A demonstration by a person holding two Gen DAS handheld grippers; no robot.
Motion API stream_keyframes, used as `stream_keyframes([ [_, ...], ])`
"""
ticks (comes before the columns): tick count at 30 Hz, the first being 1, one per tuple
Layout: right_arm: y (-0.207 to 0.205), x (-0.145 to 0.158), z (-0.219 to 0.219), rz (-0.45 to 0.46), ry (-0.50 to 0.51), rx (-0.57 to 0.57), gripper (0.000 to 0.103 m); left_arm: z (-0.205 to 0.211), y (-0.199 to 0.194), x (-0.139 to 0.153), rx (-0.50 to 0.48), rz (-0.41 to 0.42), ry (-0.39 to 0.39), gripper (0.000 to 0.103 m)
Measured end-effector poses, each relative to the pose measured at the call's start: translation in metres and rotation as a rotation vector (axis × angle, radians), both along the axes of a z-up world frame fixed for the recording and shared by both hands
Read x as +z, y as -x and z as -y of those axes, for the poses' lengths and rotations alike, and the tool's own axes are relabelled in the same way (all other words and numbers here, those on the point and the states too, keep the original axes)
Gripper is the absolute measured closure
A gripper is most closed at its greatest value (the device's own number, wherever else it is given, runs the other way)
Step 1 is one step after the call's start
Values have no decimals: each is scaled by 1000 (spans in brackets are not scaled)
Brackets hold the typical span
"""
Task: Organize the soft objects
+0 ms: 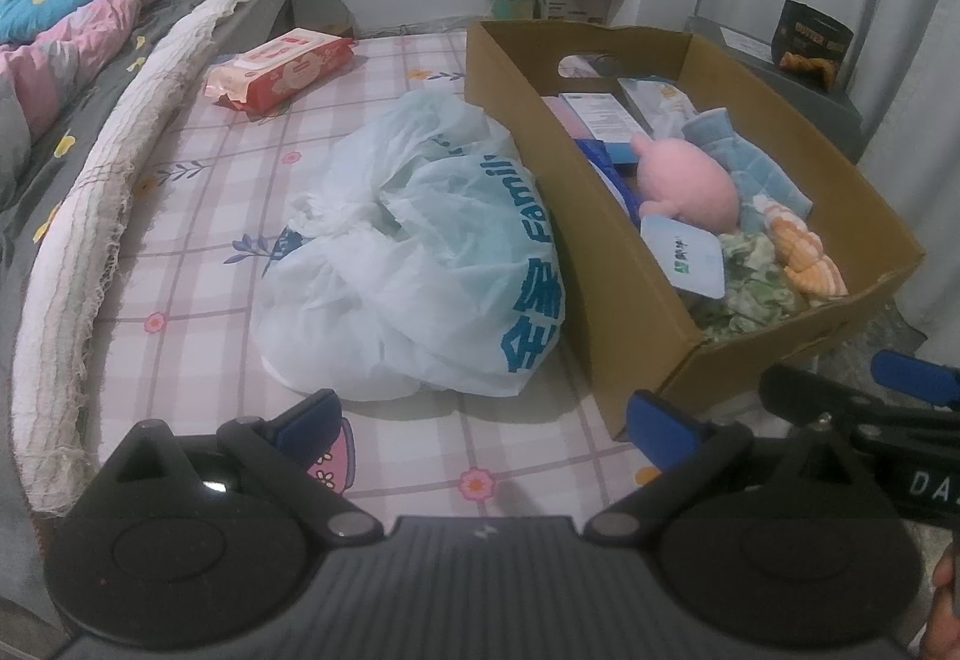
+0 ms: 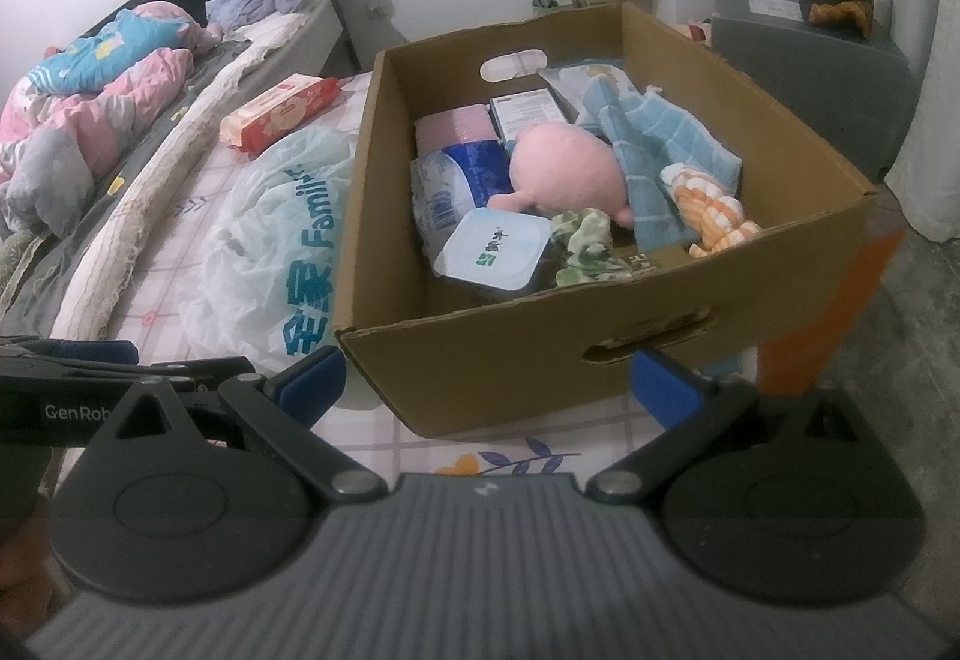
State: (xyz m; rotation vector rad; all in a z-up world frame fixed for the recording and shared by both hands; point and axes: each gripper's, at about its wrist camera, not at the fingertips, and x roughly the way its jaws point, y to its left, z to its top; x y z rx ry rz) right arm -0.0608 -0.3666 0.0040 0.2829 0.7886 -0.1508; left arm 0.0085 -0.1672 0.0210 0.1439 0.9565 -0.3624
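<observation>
A checked bedsheet (image 1: 210, 240) covers the mattress. On it, at the right, stands an open cardboard box (image 2: 528, 336); just left of the box, touching it, slumps a white plastic bag (image 1: 420, 264). Inside the box lie a pink plush toy (image 2: 564, 168), a blue towel (image 2: 654, 144) to its right, an orange-and-white plush (image 2: 714, 216) (near right corner) and a green patterned cloth (image 2: 585, 240). Near the camera, the left gripper (image 1: 486, 420) and right gripper (image 2: 489, 378) both gape wide, empty.
</observation>
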Motion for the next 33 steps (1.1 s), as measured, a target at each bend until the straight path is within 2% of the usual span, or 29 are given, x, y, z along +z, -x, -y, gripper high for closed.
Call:
stream_keyframes([
  [33,5,3,3,5,1,-10,1,6,2,3,-7,1,4,1],
])
